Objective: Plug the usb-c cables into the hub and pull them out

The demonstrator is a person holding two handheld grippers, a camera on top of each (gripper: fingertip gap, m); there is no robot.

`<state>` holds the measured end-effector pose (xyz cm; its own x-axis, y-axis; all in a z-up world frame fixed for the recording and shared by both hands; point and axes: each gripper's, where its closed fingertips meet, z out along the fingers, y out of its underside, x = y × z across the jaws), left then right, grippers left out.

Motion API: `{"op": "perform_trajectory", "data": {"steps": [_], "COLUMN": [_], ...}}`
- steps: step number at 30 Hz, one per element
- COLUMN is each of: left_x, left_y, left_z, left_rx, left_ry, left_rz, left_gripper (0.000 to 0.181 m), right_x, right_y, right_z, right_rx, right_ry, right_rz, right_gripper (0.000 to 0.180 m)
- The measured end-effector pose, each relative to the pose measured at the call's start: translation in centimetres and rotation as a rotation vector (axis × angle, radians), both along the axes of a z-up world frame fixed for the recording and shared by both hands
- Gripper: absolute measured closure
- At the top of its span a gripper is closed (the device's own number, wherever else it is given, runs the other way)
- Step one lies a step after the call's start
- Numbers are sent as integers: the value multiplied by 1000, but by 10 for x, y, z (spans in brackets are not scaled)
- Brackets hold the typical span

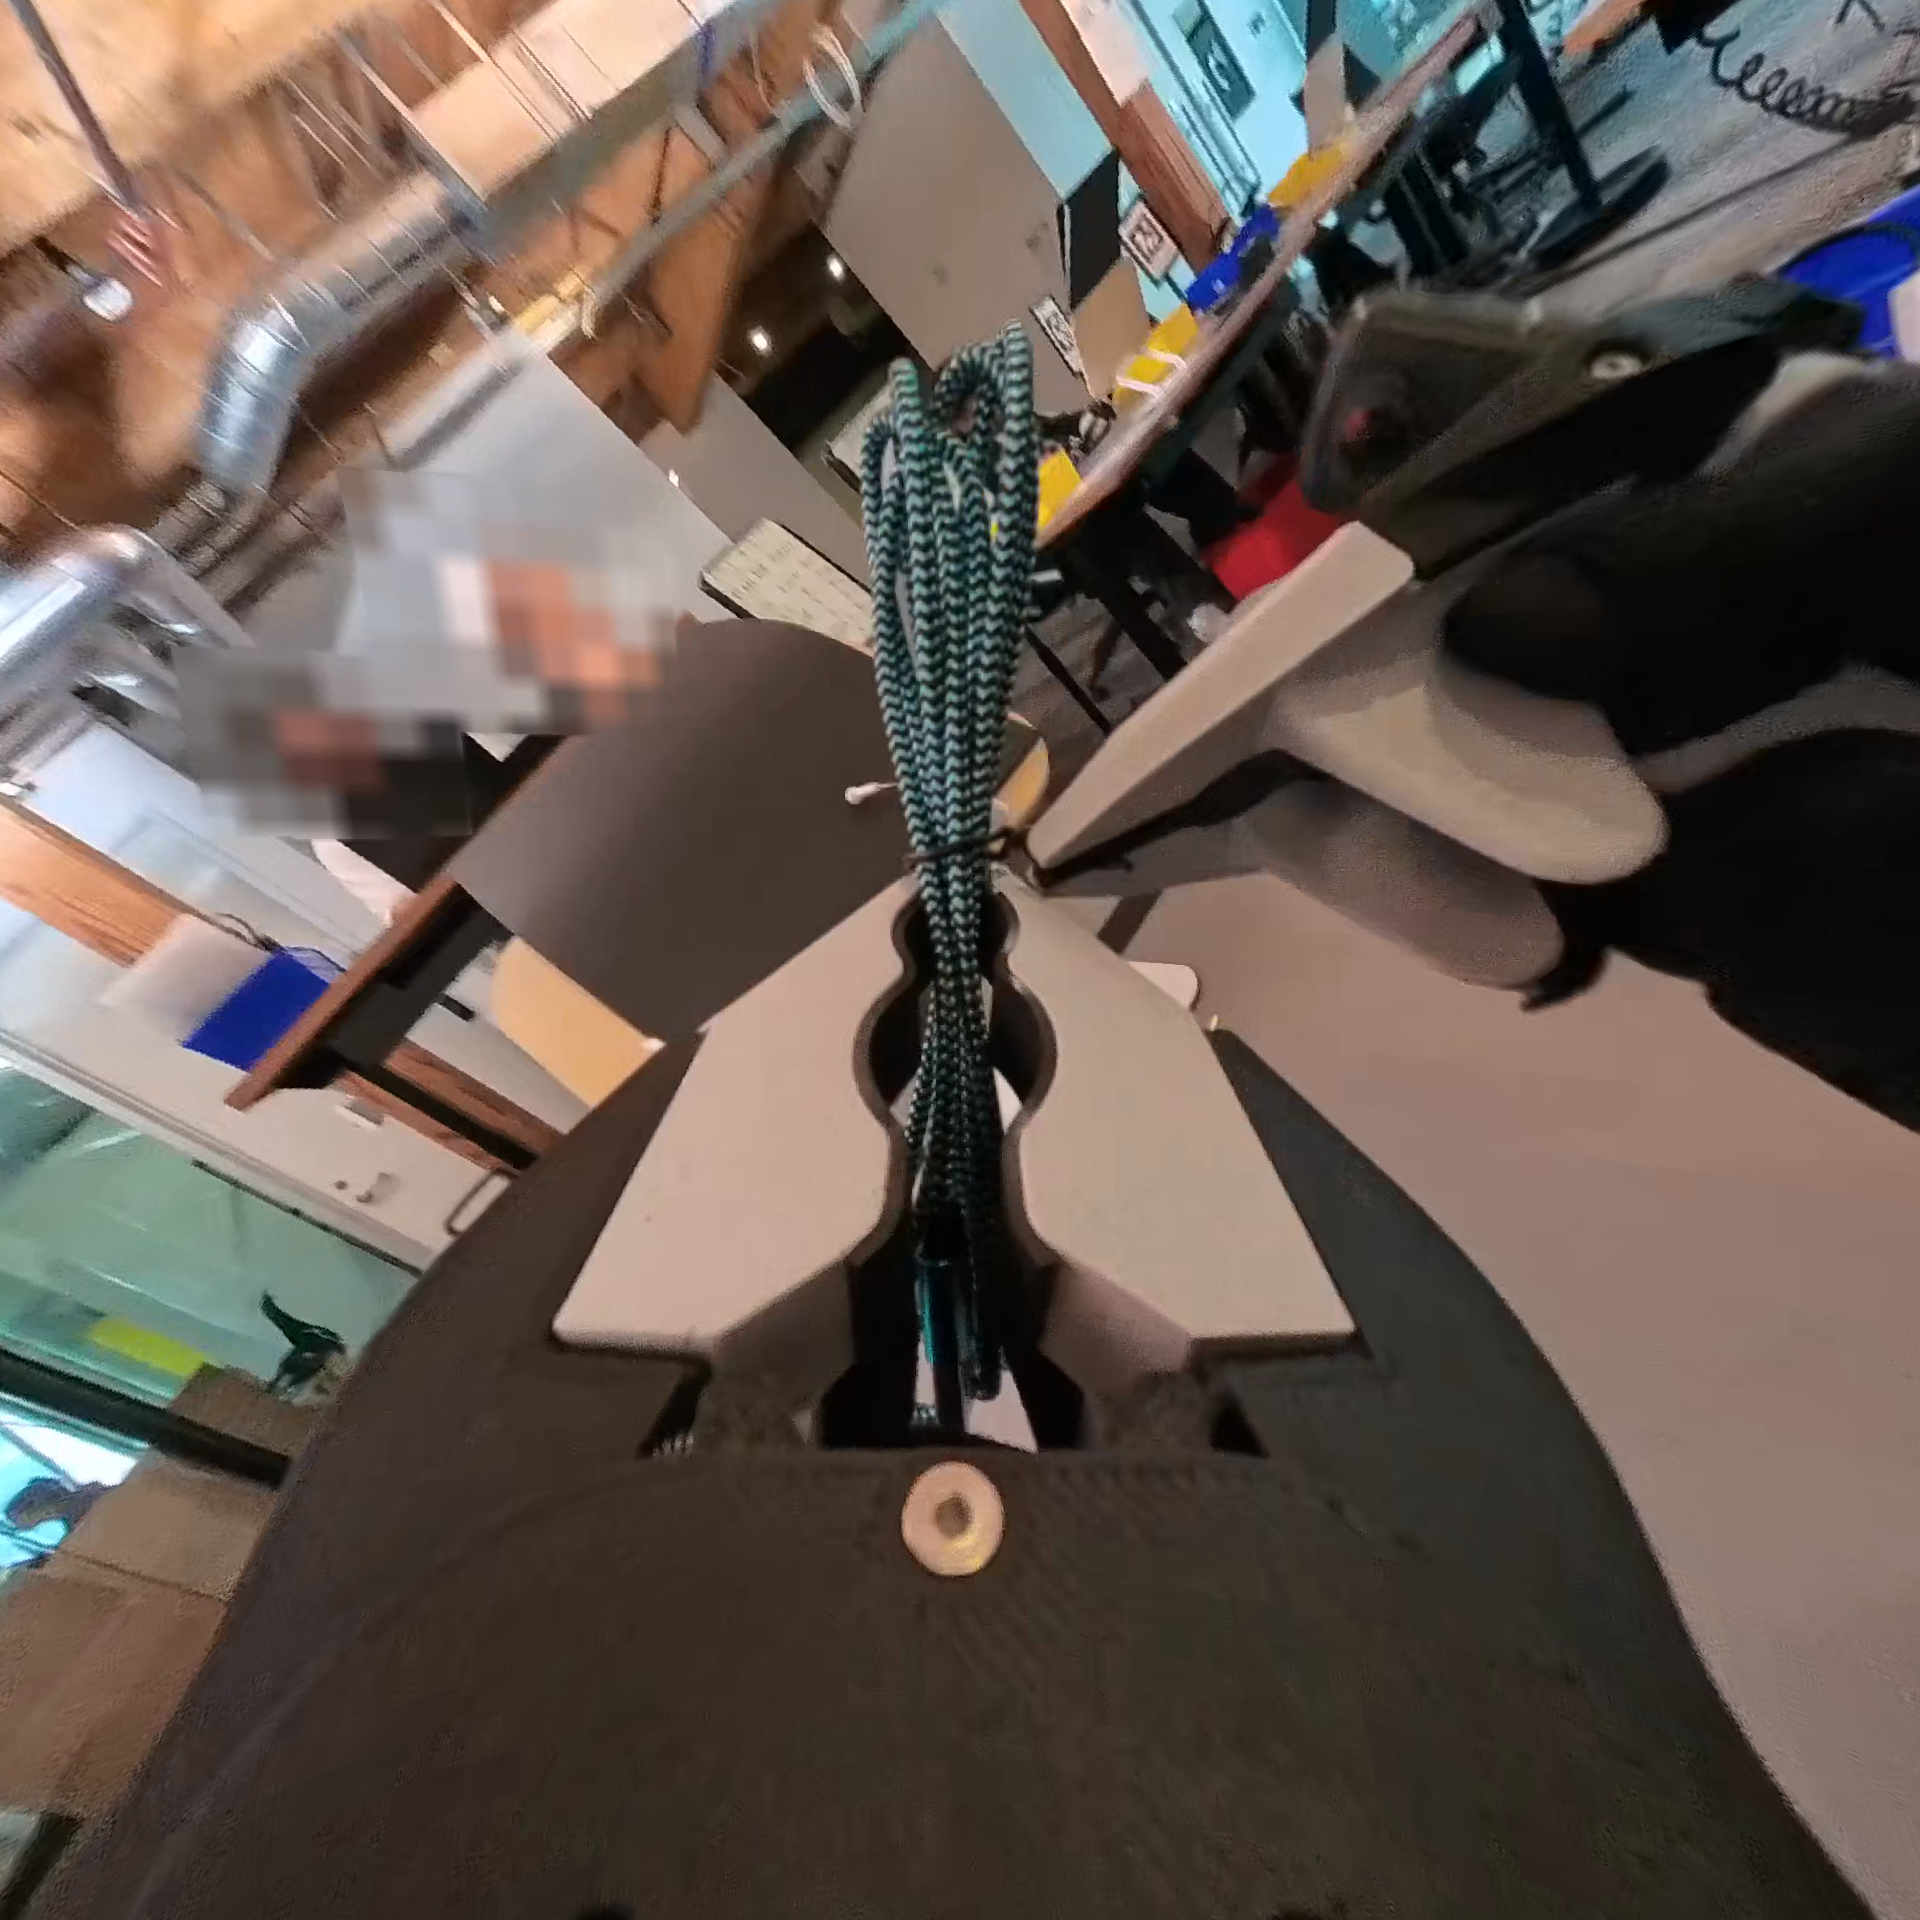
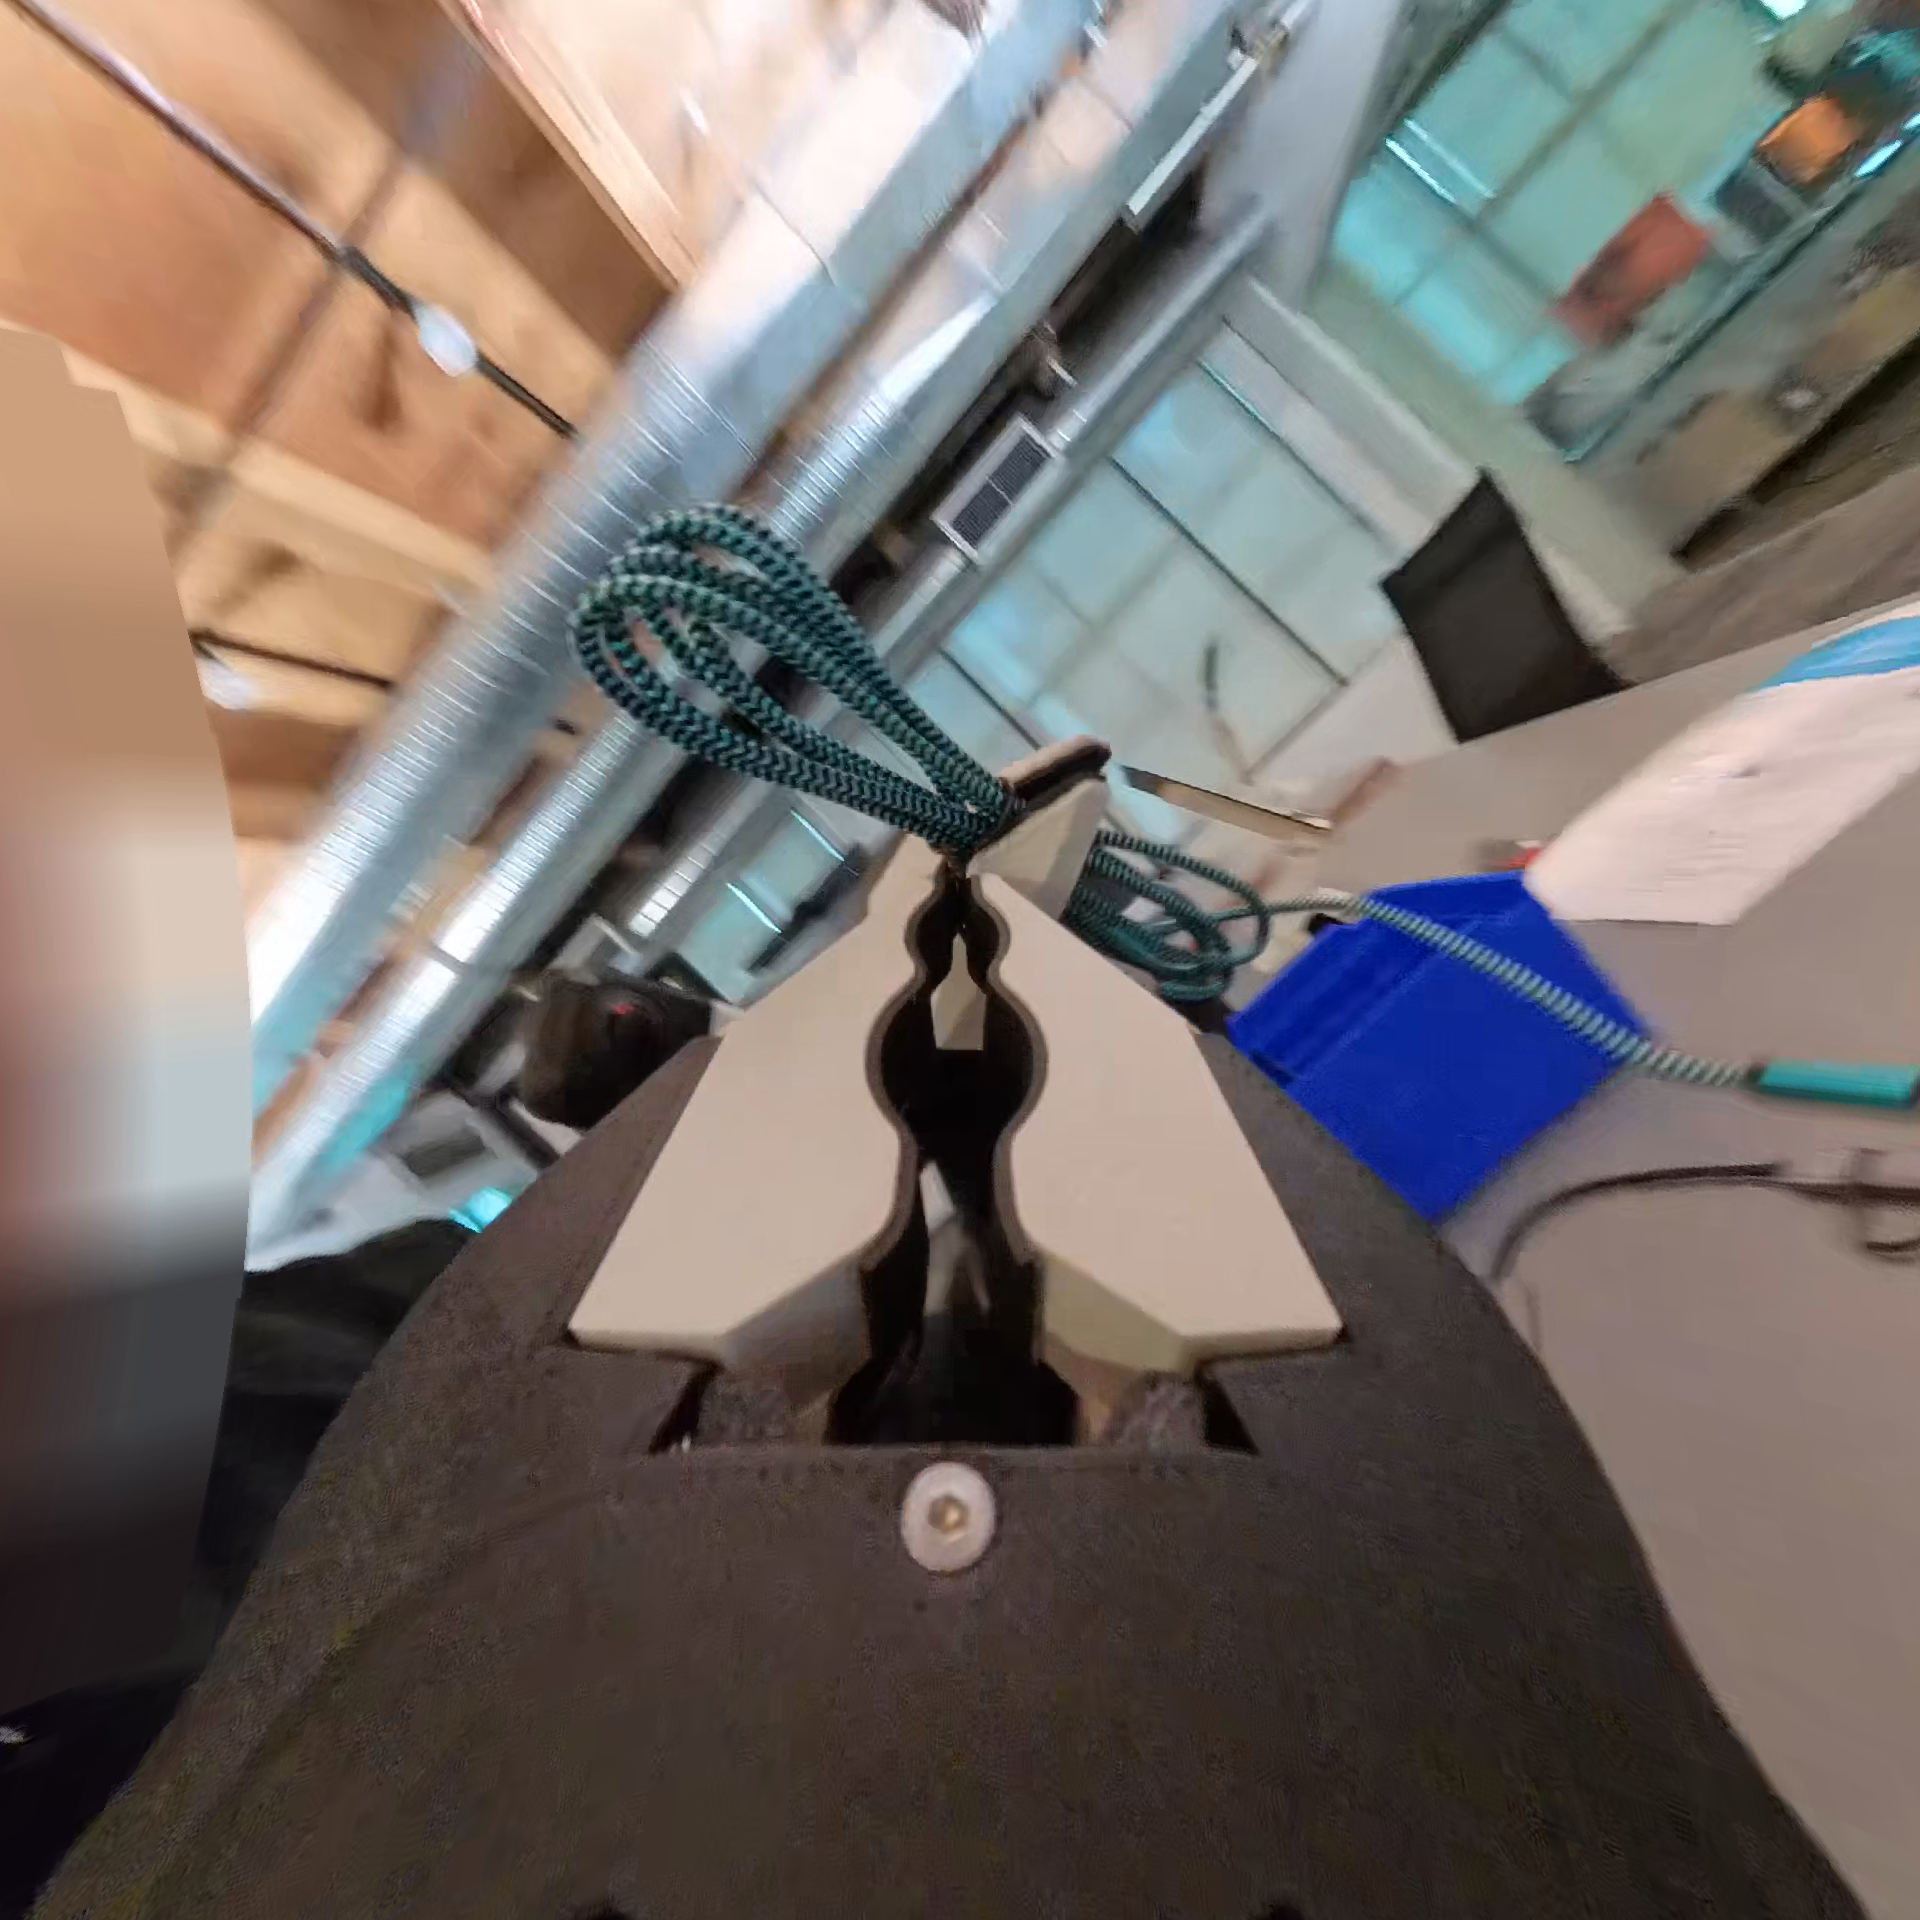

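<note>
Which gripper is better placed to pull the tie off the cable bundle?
Right gripper: its tips pinch the thin black tie, while the left gripper clamps the teal-black braided cable bundle.

Grippers: two, left gripper (image 1: 951, 894) and right gripper (image 2: 961, 883)
Braided teal cable bundle (image 1: 951, 623): one
Blue bin (image 2: 1423, 1039): one nearby
Cable plug (image 2: 1834, 1084): one visible

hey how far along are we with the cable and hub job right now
Early. Done: the left gripper is shut on the braided teal cable bundle, held in the air. In hand: the right gripper pinches at the black tie round the bundle, seemingly to loosen it. Left: no hub shows in either view; one teal plug hangs free, so plugging in and pulling out remain.
</note>
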<state>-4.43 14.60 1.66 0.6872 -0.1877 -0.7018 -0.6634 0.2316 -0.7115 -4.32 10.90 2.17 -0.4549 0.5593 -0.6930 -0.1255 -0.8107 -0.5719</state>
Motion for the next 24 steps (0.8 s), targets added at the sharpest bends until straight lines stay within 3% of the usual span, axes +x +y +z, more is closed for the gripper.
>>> {"op": "perform_trajectory", "data": {"steps": [3,5,7,8,9,13,16,18,22,24], "left_x": [-4,-6,-12,-13,-13,-2,13,22,27,26], "left_y": [-2,-2,0,0,-1,-3,-8,-11,-13,-13], "left_z": [-2,-4,-5,-6,-5,-12,-20,-24,-28,-29], "left_rx": [40,13,-24,-47,-60,-124,-166,-194,-261,-274], "left_ry": [32,16,-14,-39,-70,-67,-63,-70,-139,-141], "left_rz": [21,9,15,-4,-25,-95,-161,-209,-273,-283], "left_gripper": [178,177,177,177,177,177,178,177,176,164], "right_x": [-2,-4,-7,-10,-11,-4,-1,3,4,6], "right_y": [-2,-4,-9,-5,1,5,7,3,6,11], "right_z": [-3,-5,-8,-14,-20,-7,11,19,16,18], "right_rx": [-78,4,156,237,336,577,597,593,576,562], "right_ry": [47,21,-46,-122,-197,-253,-210,-147,-160,-166], "right_rz": [14,-16,-50,-111,-191,-319,-309,-252,-212,-229], "right_gripper": [180,179,161,129,115,117,119,154,164,168]}}
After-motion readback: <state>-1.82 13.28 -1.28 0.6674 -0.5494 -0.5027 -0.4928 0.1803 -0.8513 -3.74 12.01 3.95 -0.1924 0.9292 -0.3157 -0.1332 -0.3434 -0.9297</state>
